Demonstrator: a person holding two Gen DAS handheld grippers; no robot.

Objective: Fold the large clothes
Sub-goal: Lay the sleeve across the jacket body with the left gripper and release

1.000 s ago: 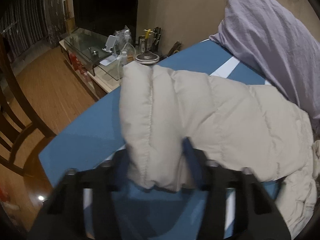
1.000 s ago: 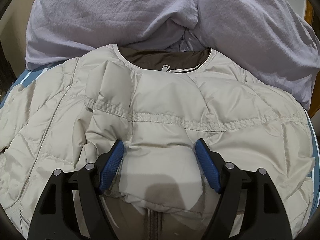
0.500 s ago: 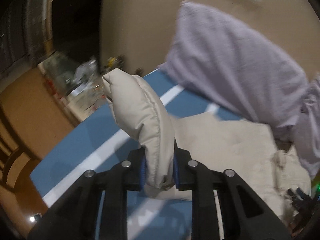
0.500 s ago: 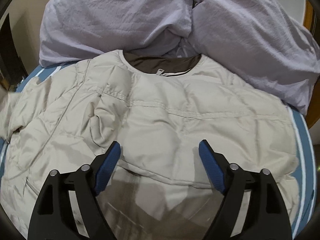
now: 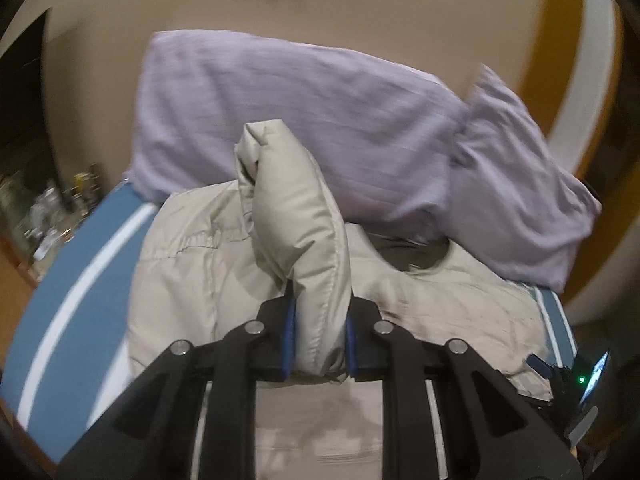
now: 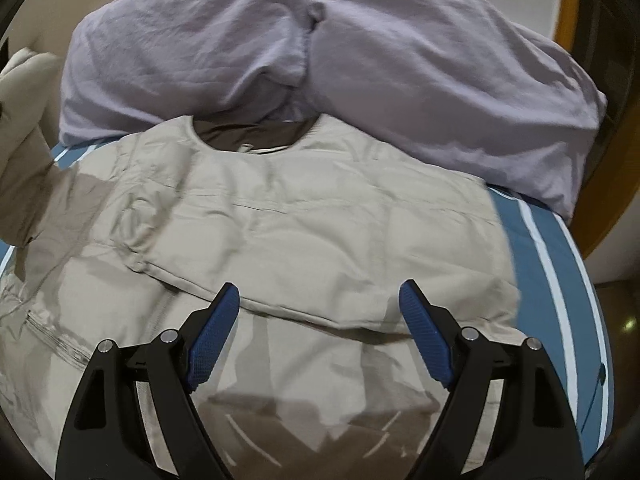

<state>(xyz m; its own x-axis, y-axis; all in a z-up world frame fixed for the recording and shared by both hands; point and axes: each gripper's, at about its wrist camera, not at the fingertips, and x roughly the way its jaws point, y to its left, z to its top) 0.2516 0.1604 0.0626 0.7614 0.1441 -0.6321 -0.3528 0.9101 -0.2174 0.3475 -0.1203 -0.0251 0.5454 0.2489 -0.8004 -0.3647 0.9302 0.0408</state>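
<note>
A beige puffer jacket (image 6: 320,232) lies on the blue bed cover, its collar toward the pillows, one sleeve folded across its front. My left gripper (image 5: 318,340) is shut on the other sleeve (image 5: 296,216) and holds it raised above the jacket body (image 5: 192,264). The raised sleeve also shows at the left edge of the right wrist view (image 6: 20,96). My right gripper (image 6: 320,336) is open and empty, hovering just above the jacket's lower front. Its blue pads (image 6: 212,340) touch nothing.
Two lilac pillows (image 6: 280,52) lean against the wall behind the collar. The blue cover with white stripes (image 6: 548,264) shows right of the jacket and on its left (image 5: 84,280). A cluttered side table (image 5: 52,208) stands far left. The right gripper's body (image 5: 584,384) shows lower right.
My left gripper closed on the sleeve, lifted it and swung it over the jacket body. My right gripper let go of the folded part and drew back, still open.
</note>
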